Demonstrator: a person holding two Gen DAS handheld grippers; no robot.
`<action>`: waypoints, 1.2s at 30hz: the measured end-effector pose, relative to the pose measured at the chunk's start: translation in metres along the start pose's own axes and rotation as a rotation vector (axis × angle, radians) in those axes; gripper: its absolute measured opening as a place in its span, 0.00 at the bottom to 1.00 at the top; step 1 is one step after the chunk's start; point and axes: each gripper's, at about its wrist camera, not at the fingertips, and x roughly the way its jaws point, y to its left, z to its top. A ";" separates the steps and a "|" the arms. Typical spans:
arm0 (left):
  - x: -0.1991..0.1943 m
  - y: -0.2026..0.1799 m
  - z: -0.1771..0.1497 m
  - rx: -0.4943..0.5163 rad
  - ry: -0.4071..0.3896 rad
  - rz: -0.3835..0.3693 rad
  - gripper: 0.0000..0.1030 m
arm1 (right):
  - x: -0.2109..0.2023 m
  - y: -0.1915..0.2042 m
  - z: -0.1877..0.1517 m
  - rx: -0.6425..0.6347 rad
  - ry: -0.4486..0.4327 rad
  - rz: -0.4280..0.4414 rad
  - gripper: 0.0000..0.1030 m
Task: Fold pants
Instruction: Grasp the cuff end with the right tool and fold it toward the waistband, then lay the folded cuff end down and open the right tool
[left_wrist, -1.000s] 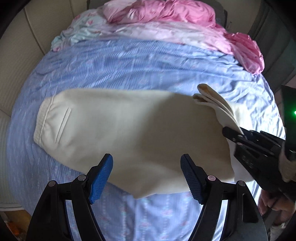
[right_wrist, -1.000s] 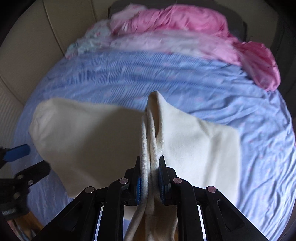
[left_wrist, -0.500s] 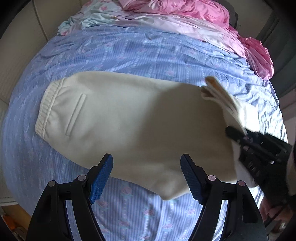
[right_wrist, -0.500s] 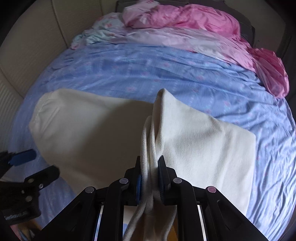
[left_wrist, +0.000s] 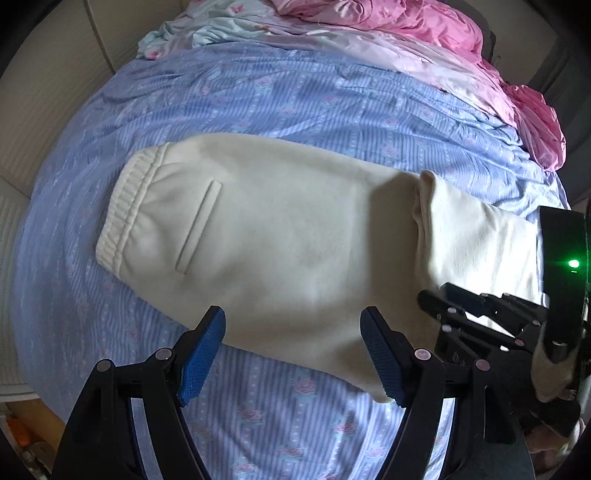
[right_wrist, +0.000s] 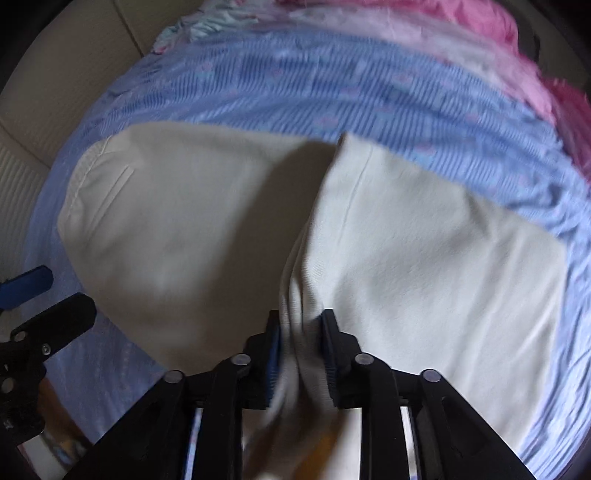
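Observation:
Cream pants (left_wrist: 280, 236) lie across the blue striped bed sheet (left_wrist: 280, 96), elastic waistband (left_wrist: 125, 206) to the left with a slit pocket beside it. My left gripper (left_wrist: 293, 354) is open and empty, hovering over the near edge of the pants. My right gripper (right_wrist: 300, 354) is shut on the bunched leg end of the pants (right_wrist: 424, 266), lifting it into a fold over the rest. The right gripper also shows in the left wrist view (left_wrist: 480, 317) at the right.
A pink quilt (left_wrist: 424, 33) and a pale floral cloth (left_wrist: 207, 29) are heaped at the far end of the bed. A beige padded wall (left_wrist: 48, 81) runs along the left. The bed edge drops off at lower left.
The right gripper has carried the leg end leftward over the pants, so the fold sits further in. The left gripper has risen and the waistband shows more fully.

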 end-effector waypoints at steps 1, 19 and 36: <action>-0.001 0.002 0.000 0.000 -0.003 0.001 0.73 | -0.003 0.002 -0.001 0.005 -0.004 0.035 0.29; -0.005 0.023 0.016 0.021 -0.048 -0.227 0.73 | -0.074 -0.016 -0.013 0.110 -0.156 -0.061 0.43; -0.003 0.140 0.021 -0.143 -0.103 -0.199 0.73 | -0.071 0.078 0.039 -0.028 -0.240 -0.029 0.55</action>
